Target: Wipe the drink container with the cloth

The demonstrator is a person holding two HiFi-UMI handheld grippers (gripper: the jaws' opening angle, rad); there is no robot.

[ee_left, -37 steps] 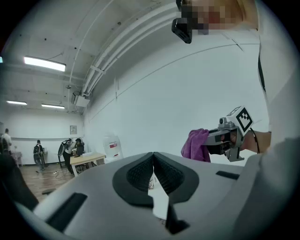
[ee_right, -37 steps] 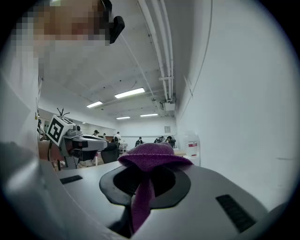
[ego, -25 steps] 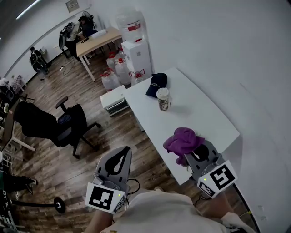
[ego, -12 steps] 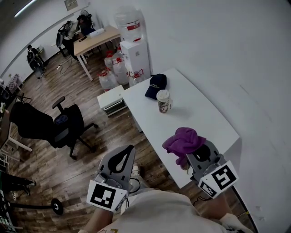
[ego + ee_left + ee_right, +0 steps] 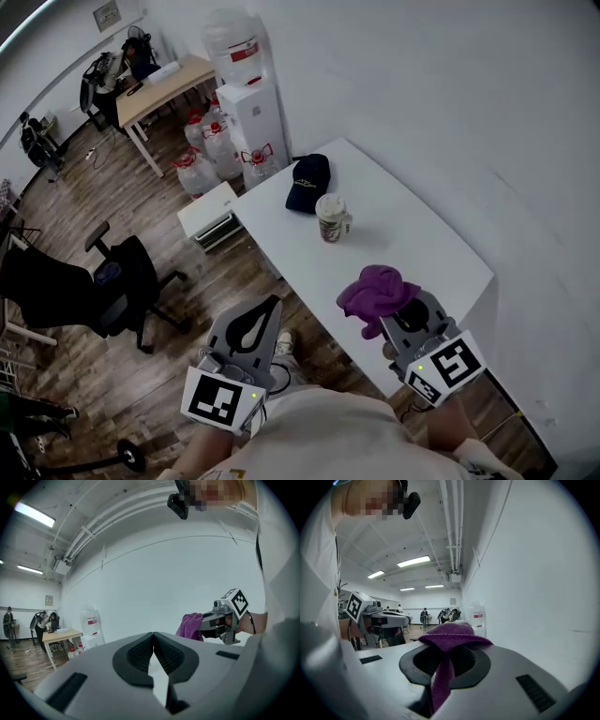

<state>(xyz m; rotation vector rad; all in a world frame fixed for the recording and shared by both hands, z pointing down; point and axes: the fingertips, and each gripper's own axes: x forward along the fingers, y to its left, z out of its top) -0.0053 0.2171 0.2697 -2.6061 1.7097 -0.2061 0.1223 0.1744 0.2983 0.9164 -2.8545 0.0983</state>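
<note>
Here, the left gripper (image 5: 153,640) is squeezed all the way together and has nothing in it. It hangs over the wood floor (image 5: 141,202), just off the near edge of the white table (image 5: 427,248). The right gripper (image 5: 398,321) is closed tight on a purple cloth (image 5: 377,289). The cloth is bunched up in a ball at the tips, and a strip of it runs down between the jaws. It is over the near corner of the table.

The drink cup (image 5: 330,217) stands up straight on the table, farther away. It is well apart from the cloth and from both grippers. A dark blue cap (image 5: 307,180) lies just behind the cup, close to it.

Past the table a water cooler (image 5: 246,89) stands by the wall, with big water jugs (image 5: 200,169) on the floor beside it. A black chair (image 5: 98,291) is on the floor to the left.
</note>
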